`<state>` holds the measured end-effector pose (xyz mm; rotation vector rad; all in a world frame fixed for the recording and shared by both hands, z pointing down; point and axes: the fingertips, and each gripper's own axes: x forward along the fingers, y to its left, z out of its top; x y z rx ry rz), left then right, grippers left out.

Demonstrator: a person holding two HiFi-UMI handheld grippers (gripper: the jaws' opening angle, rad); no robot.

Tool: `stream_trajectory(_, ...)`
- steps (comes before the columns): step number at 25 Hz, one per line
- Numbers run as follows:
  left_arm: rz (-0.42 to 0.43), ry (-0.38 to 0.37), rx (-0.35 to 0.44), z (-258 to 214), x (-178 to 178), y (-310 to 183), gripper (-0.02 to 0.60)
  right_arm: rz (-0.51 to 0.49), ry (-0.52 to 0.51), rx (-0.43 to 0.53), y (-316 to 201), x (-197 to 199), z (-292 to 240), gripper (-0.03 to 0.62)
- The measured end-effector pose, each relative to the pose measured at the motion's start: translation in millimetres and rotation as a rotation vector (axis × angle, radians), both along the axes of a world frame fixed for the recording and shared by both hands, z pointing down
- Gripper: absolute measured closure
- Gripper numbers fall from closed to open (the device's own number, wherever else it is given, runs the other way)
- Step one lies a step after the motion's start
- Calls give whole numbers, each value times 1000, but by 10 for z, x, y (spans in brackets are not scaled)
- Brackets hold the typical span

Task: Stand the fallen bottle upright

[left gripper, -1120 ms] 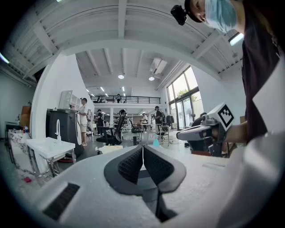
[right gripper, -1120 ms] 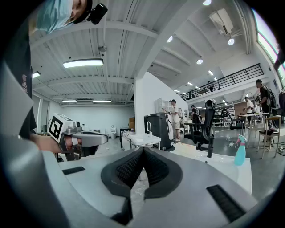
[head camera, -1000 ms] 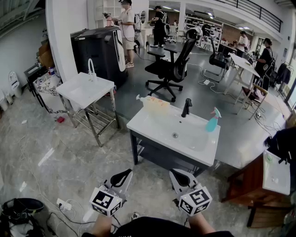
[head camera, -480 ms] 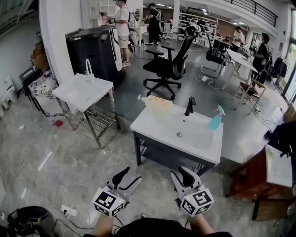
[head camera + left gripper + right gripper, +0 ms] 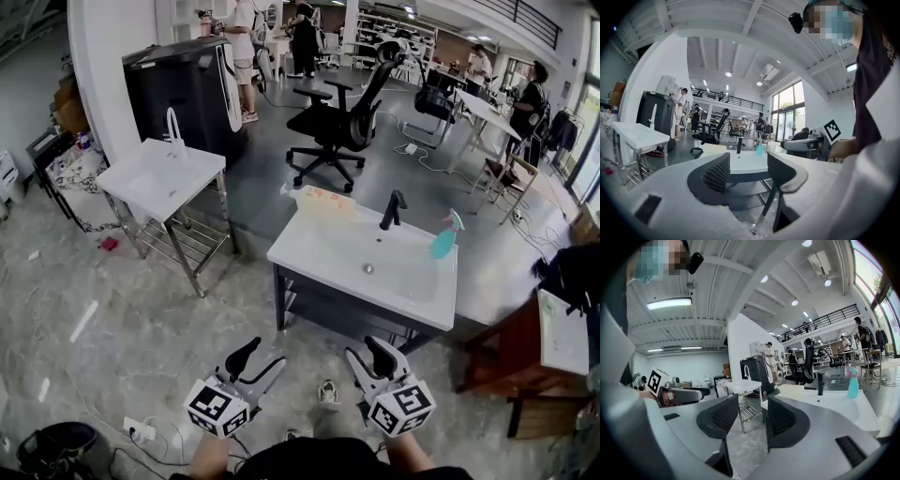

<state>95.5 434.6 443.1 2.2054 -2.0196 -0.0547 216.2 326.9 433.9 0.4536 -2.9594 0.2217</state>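
Fallen bottle (image 5: 323, 200) is lying on its side at the far left corner of the white table (image 5: 309, 251). It is see-through and a bit yellow, with its spray top pointing left. A sink is sitting in the middle of the table. A black tap (image 5: 393, 209) is standing at the back edge, to the right of the bottle. A blue spray bottle (image 5: 446, 234) is standing up straight at the far right corner.

Both grippers are staying low, in front of the table and well apart from the bottle. They are hanging over the grey floor (image 5: 141, 319). The left gripper (image 5: 263, 353) is pointing toward the table. Its jaws have just been opening, and nothing is sitting between them. The right gripper (image 5: 367, 351) is doing the same beside it, with its jaws spread and nothing inside.

A black chair (image 5: 339, 127) is standing behind the table. A smaller white sink stand (image 5: 150, 180) is sitting off to the left.
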Motion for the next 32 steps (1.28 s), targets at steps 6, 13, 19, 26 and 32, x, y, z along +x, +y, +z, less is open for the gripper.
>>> stream_trajectory(6,-8,33,-2,26,-324,-382,337,-1,12,-9,-377,-309,3,414)
stream_trajectory(13,-25,27,-21,-9,-781,-1021,337,-37,16,-29,-1091,-845,16,414)
stream_trajectory(19,-60,18,-13,-89,-1238,-1627,337,-76,19,-26,-1737,-1329,0,414)
stream_trajectory(26,-90,4,-14,-130,-1680,-2215,337,-102,21,-18,-2364,-1717,10,416)
stream_trajectory(32,-114,68,-39,18,-1990,-2474,337,-94,39,-52,-2628,-1939,157,418)
